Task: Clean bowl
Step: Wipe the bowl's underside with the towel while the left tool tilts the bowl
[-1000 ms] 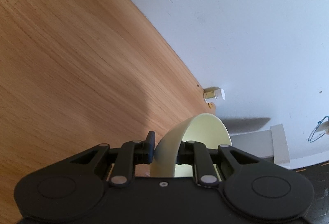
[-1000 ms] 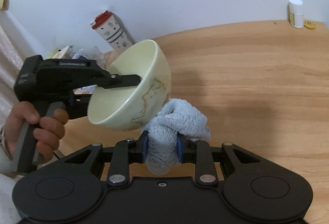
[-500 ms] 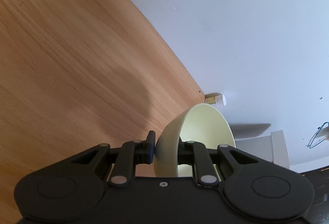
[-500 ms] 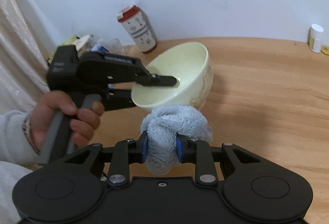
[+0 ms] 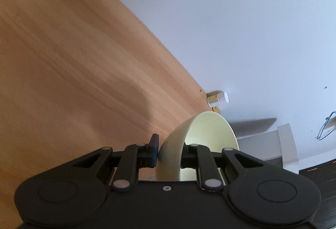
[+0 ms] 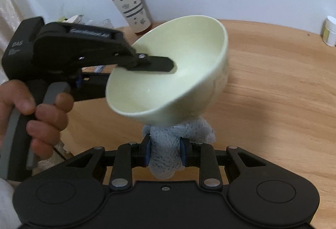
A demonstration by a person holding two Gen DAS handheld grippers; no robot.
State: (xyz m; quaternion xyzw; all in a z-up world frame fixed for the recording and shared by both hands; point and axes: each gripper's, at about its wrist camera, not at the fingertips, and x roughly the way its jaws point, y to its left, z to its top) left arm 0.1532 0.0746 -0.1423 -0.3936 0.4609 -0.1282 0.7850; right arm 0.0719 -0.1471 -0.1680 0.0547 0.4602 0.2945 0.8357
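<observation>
A pale yellow-green bowl [image 6: 178, 65] is held in the air above the wooden table, tilted with its opening toward me in the right wrist view. My left gripper [image 5: 169, 152] is shut on the bowl's rim, one finger inside and one outside; the bowl [image 5: 210, 134] shows edge-on in the left wrist view. The left gripper [image 6: 151, 64] also shows in the right wrist view. My right gripper [image 6: 164, 152] is shut on a grey-blue cloth [image 6: 178, 140], which touches the underside of the bowl.
A white tumbler with a red lid [image 6: 131, 7] stands at the back by the wall, with packets and clutter [image 6: 73, 18] to its left. A small white bottle [image 6: 330, 30] stands at the far right; it shows too in the left wrist view [image 5: 217, 98].
The bowl has tilted further and come closer to my right gripper, its opening now facing me. The cloth has gone from beside the bowl to under its base.
</observation>
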